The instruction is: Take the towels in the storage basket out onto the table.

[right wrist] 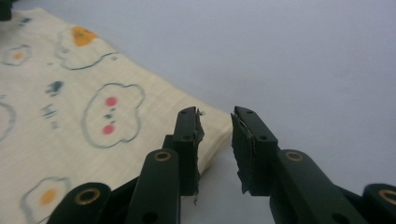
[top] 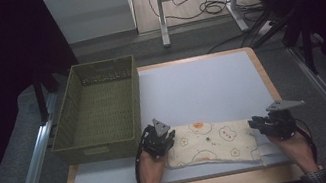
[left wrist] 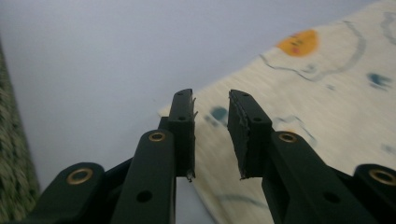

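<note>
A cream cloth (top: 210,142) printed with fried eggs and cloud faces lies folded flat on the pale mat (top: 200,85) near the table's front edge. My left gripper (top: 168,139) sits at the cloth's left end, held by a hand. In the left gripper view its jaws (left wrist: 211,100) stand a little apart over the cloth (left wrist: 317,93), at its corner, with nothing pinched. My right gripper (top: 256,124) is at the cloth's right end. In the right gripper view its jaws (right wrist: 215,116) are slightly apart at the cloth's (right wrist: 70,116) corner, with bare mat showing in the gap.
An empty olive woven basket (top: 95,149) stands at the table's left, just behind my left gripper; its wall (left wrist: 9,163) shows at the left gripper view's edge. Bare mat (right wrist: 303,56) stretches behind the cloth. Table legs and cables lie on the floor beyond.
</note>
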Demonstrator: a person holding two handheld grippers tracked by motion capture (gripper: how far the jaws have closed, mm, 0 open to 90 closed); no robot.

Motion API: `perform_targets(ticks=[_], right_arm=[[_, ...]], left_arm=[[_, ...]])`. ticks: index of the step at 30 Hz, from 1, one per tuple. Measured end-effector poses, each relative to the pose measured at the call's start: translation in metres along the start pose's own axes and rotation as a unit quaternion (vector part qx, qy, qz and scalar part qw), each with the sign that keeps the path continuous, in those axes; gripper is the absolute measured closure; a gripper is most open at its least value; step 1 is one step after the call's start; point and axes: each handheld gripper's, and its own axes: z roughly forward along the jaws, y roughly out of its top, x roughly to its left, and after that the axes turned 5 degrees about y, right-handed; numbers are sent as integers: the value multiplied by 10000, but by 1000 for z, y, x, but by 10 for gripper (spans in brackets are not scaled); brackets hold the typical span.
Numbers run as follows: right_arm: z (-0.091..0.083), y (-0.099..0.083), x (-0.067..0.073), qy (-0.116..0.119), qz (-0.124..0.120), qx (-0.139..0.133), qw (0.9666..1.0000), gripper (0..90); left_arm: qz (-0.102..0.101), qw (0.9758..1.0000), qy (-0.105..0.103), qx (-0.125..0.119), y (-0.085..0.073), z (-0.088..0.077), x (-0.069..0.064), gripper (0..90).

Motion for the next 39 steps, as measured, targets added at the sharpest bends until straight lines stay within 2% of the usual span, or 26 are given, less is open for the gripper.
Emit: perform_targets(ticks=[1,2,3,4,5,6,7,8,10,12,13,14,15,16,18,21,23,24,25,26,29,31,32,34,36,39], right_arm=[[0,0,0,0,0,0,10000,712],[6,2,-4,-94,-10,18,10000,704],[6,2,-4,-94,-10,18,10000,704],[13,2,-9,-128,37,68,9999,691],[16,1,-10,-143,41,95,9998,683],[16,1,-10,-143,41,95,9998,683],[22,-1,-13,-153,53,181,9997,634],[24,-2,-13,-155,36,212,9996,617],[29,-6,-13,-165,1,252,9995,618],[29,-7,-13,-142,2,200,9997,634],[29,-7,-12,-127,-10,206,9997,723],[29,-6,-9,78,30,272,9996,860],[29,-6,-9,78,30,272,9996,860],[28,-6,-8,46,-5,293,9996,868],[25,-1,-7,-71,-119,371,9992,876],[20,6,-14,-122,-85,300,9994,876],[19,10,-17,-173,-95,287,9994,876],[18,18,-25,-253,-147,263,9992,876],[18,18,-25,-253,-147,263,9992,876],[21,26,-33,-330,-190,283,9989,875],[25,34,-42,-405,-211,293,9985,875],[31,40,-52,-450,-190,328,9983,875],[41,42,-62,-436,-72,437,9981,872],[48,40,-66,-403,-9,521,9978,866],[49,39,-67,-395,2,530,9978,863],[41,37,-65,-340,75,307,9989,810]], left_arm=[[0,10000,0,0,0,0,0,707],[-64,9999,151,20,3,8,3,705],[-64,9999,151,20,3,8,3,697],[-96,9996,241,78,4,13,5,668],[-98,9989,421,181,4,20,6,654],[-98,9989,421,181,4,20,6,635],[-133,9980,525,316,4,27,8,599],[-159,9976,539,403,3,31,9,557],[-145,9977,529,386,3,32,9,525],[-125,9982,466,368,2,32,8,608],[-89,9986,376,354,2,32,8,608],[-150,9991,169,366,1,31,7,748],[-150,9991,169,366,1,31,7,772],[-198,9991,37,376,1,30,7,772],[-222,9990,-146,365,0,29,8,858],[-331,9985,-374,225,0,29,10,871],[-351,9985,-403,150,1,29,10,871],[-346,9985,-414,112,3,29,9,871],[-354,9985,-414,61,5,30,8,871],[-377,9984,-432,-13,7,32,6,870],[-337,9987,-376,-50,11,35,4,869],[-315,9989,-340,3,13,39,4,866],[-244,9993,-276,112,13,44,4,859],[-275,9992,-259,125,13,46,5,827],[-298,9992,-259,89,13,45,6,755],[-406,9983,-405,-94,14,32,9,723]])
